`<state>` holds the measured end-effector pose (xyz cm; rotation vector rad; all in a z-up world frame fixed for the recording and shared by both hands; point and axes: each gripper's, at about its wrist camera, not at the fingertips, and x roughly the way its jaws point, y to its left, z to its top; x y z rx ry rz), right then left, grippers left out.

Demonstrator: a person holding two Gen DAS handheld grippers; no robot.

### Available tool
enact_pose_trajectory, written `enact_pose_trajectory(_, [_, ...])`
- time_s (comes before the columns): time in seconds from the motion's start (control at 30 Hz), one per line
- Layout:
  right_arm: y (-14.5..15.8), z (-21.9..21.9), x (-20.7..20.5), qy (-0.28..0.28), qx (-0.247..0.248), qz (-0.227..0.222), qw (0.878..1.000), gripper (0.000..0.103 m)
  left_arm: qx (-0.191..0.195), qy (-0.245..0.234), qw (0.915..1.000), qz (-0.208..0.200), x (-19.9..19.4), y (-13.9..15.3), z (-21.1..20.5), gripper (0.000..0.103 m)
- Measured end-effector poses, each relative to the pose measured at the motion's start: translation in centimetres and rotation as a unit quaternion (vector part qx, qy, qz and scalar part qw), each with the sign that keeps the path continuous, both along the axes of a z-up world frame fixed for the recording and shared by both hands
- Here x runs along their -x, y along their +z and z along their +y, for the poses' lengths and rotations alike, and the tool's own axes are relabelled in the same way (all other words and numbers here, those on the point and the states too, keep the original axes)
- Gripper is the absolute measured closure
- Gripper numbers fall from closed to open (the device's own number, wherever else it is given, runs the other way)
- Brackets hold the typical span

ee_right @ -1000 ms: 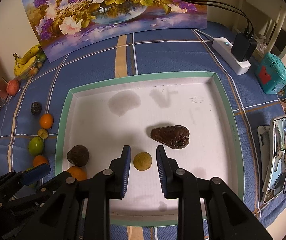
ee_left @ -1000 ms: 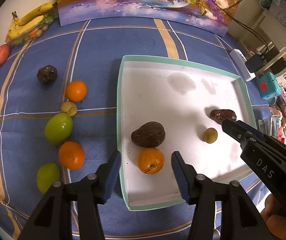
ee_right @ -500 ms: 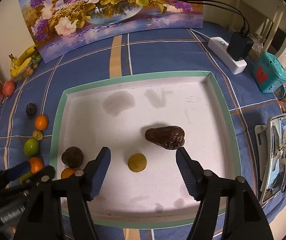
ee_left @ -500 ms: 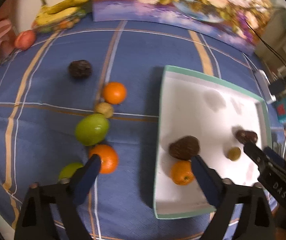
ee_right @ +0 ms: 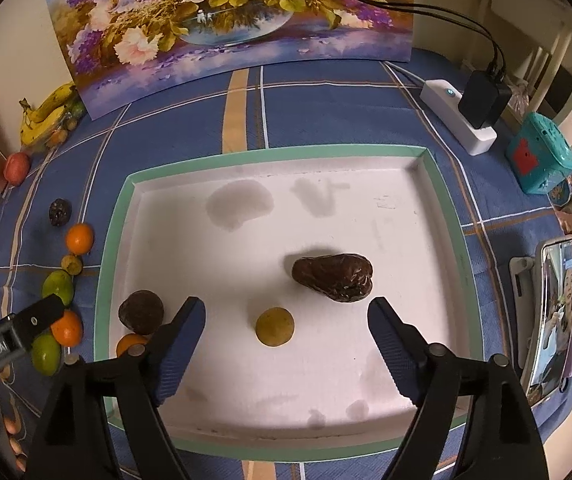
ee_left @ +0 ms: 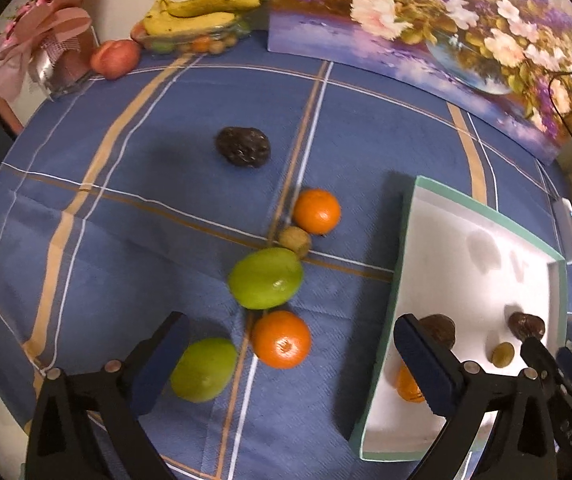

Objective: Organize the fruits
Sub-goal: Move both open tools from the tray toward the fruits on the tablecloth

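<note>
in your left wrist view, the left hand-held gripper (ee_left: 287, 358) finger hides most of the tray's orange (ee_left: 407, 388) and part of the dark fruit (ee_left: 439, 330). the phone (ee_right: 553, 320) screen is too small to read.

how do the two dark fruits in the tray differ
The dark fruit at the tray's left edge is rounder and smaller; the dark fruit mid-tray is longer, pear-shaped and lies on its side. The left one touches an orange; the middle one touches nothing. Both are brown, wrinkled, and rest on the white tray.
</note>
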<state>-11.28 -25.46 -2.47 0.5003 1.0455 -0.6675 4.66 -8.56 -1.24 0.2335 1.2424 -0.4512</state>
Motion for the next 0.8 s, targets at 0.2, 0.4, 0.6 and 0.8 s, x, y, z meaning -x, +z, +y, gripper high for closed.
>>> enact_pose_trajectory(0.2, [0.3,0.3,-0.2,0.004,0.011,-0.009,1.0,0.004,0.004,0.007,1.0,-0.005,-0.4,0.3,0.5,0.0])
enact_pose_trajectory(0.4, [0.4,0.6,-0.4,0.007,0.011,-0.017,1.0,0.004,0.005,0.008,0.9999,-0.009,-0.5,0.5,0.9,0.0])
enact_pose_trajectory(0.6, [0.4,0.8,-0.7,0.007,0.008,-0.019,1.0,0.004,0.023,0.001,0.9997,-0.009,-0.8,0.8,1.3,0.0])
enact_pose_trajectory(0.8, [0.5,1.2,-1.2,0.014,0.007,-0.017,1.0,0.004,0.052,0.005,0.9986,0.0,-1.7,1.3,2.3,0.0])
